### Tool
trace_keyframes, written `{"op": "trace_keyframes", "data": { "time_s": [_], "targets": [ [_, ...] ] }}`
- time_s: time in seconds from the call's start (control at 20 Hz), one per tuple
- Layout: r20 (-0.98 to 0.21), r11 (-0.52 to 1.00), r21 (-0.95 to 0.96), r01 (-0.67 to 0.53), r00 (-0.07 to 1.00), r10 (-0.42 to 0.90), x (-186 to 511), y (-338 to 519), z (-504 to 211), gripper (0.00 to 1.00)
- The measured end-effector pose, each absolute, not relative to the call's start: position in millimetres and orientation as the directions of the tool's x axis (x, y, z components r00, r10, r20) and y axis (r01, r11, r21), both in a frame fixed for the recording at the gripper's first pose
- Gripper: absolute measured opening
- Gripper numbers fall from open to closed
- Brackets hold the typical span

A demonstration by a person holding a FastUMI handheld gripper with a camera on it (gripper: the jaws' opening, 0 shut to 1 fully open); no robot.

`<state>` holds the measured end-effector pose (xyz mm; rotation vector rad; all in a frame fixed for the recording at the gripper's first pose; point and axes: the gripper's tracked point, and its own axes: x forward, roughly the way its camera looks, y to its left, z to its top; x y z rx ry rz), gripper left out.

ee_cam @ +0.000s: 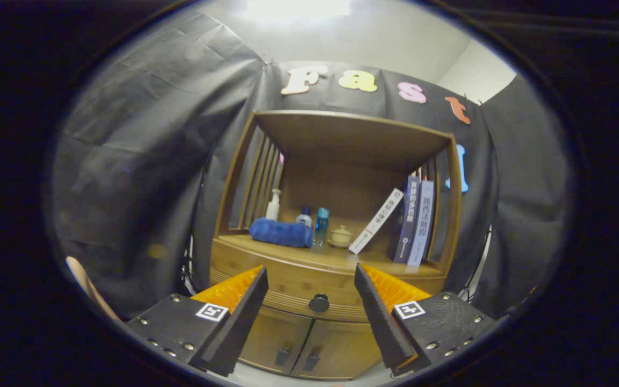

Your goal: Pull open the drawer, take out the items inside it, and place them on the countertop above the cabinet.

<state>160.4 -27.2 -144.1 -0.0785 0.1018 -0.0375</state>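
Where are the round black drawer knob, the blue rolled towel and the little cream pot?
Round black drawer knob (318,302), gripper view: knob face.
Blue rolled towel (280,232), gripper view: middle of roll.
Little cream pot (340,236), gripper view: its body.

Our gripper (311,279) has two wedge-shaped fingers, set apart. Each finger mount is a dark block, studded with silver screws. Each block carries a small square black-and-white marker.

Beyond your open fingers (310,279), the cabinet's countertop (336,260) carries a blue cloth (280,233), three bottles (320,226), a small lidded pot (340,236), and books (415,220), one leaning.
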Motion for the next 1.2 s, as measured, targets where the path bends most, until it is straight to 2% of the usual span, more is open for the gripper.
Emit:
{"op": "trace_keyframes", "data": {
  "time_s": [0.05,0.2,0.25,0.35,0.5,0.6,0.7,0.75,0.8,0.9,1.2],
  "targets": [
    [-0.154,0.996,-0.074,0.052,0.986,-0.063,171.4,-33.0,-164.6,0.95],
    [-0.302,0.997,-0.024,0.073,0.950,-0.076,209.8,-40.3,-220.4,0.79],
    [-0.332,0.996,-0.010,0.084,0.940,-0.082,220.0,-43.4,-233.5,0.78],
    [-0.363,0.996,-0.014,0.087,0.928,-0.086,236.5,-48.9,-251.5,0.76],
    [-0.373,0.997,0.008,0.075,0.926,-0.066,259.7,-46.1,-267.0,0.52],
    [-0.418,0.995,0.034,0.089,0.906,-0.067,265.9,-45.9,-277.9,0.48],
    [-0.417,0.993,0.050,0.103,0.906,-0.073,266.7,-46.4,-276.4,0.40],
    [-0.417,0.992,0.060,0.107,0.906,-0.072,263.5,-45.5,-273.4,0.40],
    [-0.439,0.990,0.069,0.124,0.895,-0.081,256.4,-46.0,-272.3,0.33],
    [-0.466,0.988,0.051,0.144,0.878,-0.104,257.8,-48.5,-277.2,0.25],
    [-0.428,0.993,0.044,0.114,0.900,-0.084,198.4,-40.7,-261.3,0.25]
  ]
}}
